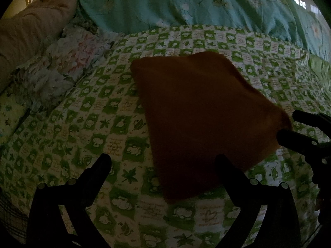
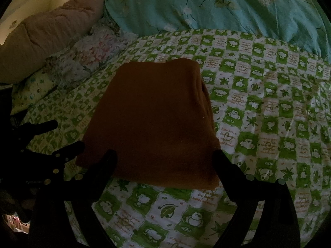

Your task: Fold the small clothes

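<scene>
Both views are dim and underexposed, with light falling from the upper part of the frame. The teal quilt (image 1: 186, 2) and the checked sheet (image 2: 258, 107) catch most of it. The brown cloth (image 2: 153, 119) reads as a flat dark patch with hardly any folds visible. The grippers show only as black silhouettes — no surface detail. Fisheye bending curves the edges, black corners ring each picture, and the far bedding looks soft.

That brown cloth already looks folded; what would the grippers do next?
Probably one more fold: the brown cloth lies flat in a neat rectangle on the green checked quilt, and both the left gripper and right gripper have open, empty jaws at its near edge.
</scene>
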{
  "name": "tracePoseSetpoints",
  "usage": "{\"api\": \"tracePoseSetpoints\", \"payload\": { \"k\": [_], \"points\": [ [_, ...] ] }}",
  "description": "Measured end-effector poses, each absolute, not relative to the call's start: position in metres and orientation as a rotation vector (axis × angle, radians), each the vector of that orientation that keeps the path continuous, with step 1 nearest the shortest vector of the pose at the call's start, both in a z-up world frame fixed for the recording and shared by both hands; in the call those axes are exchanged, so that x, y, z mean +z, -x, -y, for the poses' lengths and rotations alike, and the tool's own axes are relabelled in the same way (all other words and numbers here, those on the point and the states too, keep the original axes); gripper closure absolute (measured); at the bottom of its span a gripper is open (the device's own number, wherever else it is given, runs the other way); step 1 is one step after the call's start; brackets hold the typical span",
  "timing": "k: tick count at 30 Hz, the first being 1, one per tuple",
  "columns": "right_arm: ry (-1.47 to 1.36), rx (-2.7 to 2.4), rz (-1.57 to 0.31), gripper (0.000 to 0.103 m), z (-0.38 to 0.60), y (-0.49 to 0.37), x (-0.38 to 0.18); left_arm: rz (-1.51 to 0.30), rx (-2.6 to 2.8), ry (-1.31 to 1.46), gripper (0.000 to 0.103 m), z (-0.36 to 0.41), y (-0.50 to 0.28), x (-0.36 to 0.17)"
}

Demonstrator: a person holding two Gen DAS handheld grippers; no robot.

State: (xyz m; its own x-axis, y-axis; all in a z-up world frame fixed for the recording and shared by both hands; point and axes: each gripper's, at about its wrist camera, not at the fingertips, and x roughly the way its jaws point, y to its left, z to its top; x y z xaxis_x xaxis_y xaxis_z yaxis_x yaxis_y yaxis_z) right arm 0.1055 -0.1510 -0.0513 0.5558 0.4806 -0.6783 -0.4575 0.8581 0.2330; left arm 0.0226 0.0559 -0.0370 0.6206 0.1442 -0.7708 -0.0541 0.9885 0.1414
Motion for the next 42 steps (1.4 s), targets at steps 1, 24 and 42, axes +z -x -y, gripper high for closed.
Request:
{"api": "tracePoseSetpoints", "payload": {
  "k": [1, 24, 42],
  "points": [
    [-0.03, 0.553, -0.81, 0.01, 0.1507, -0.1055, -0.0512, -0.895, 0.115, -0.108, 0.003, -0.0558, -0.0225, -0.0369],
    [-0.036, 0.556, -0.813, 0.01, 0.1493, -0.1095, -0.0517, -0.897, 0.119, -0.098, 0.003, -0.0602, -0.0278, -0.038],
    [-0.034, 0.558, -0.813, 0.01, 0.1495, -0.1123, -0.0519, -0.899, 0.121, -0.097, 0.003, -0.0603, -0.0296, -0.0385]
  ]
}}
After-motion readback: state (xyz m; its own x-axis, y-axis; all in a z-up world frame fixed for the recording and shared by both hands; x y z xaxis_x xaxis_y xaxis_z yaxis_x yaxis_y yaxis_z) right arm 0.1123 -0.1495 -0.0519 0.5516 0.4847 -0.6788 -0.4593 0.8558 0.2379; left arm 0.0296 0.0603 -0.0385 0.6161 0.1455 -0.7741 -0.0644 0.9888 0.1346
